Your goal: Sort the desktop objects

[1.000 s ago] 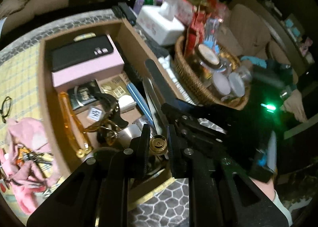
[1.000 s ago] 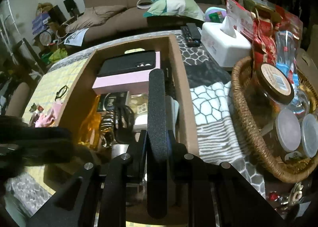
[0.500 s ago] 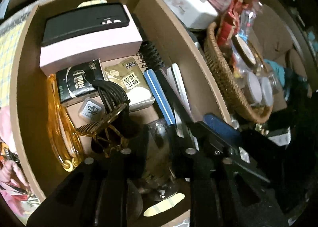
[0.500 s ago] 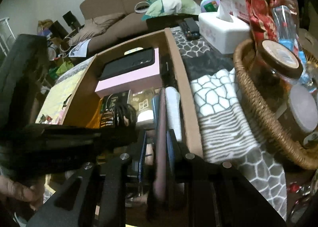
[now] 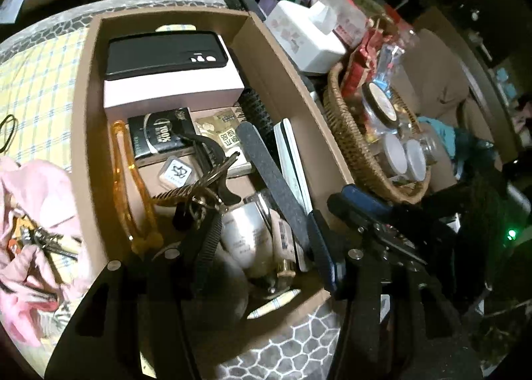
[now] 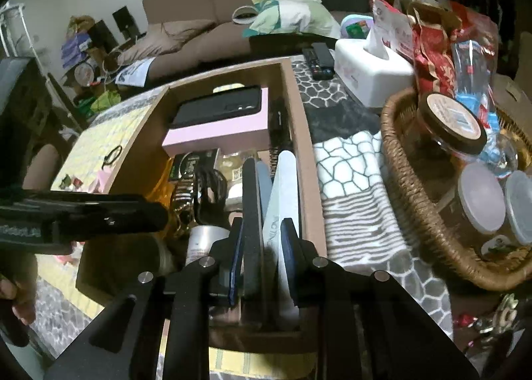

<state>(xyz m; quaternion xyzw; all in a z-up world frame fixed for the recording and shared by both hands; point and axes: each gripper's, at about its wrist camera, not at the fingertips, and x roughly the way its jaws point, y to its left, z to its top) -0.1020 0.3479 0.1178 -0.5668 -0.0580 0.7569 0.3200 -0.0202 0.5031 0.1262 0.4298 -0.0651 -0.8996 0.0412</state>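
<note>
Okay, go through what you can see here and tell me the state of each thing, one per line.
Left gripper: open, holding nothing.
Right gripper: open, straddling the black nail file.
Cardboard box: open-topped, crowded.
Black phone: flat on the pink box.
Jar: lid on, in the wicker basket.

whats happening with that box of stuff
A person with a gripper in each hand is sorting small items into a cardboard box. The right gripper has its jaws open around a black nail file lying along the box's right wall, beside a white file. The left gripper hovers open over the box.
</note>
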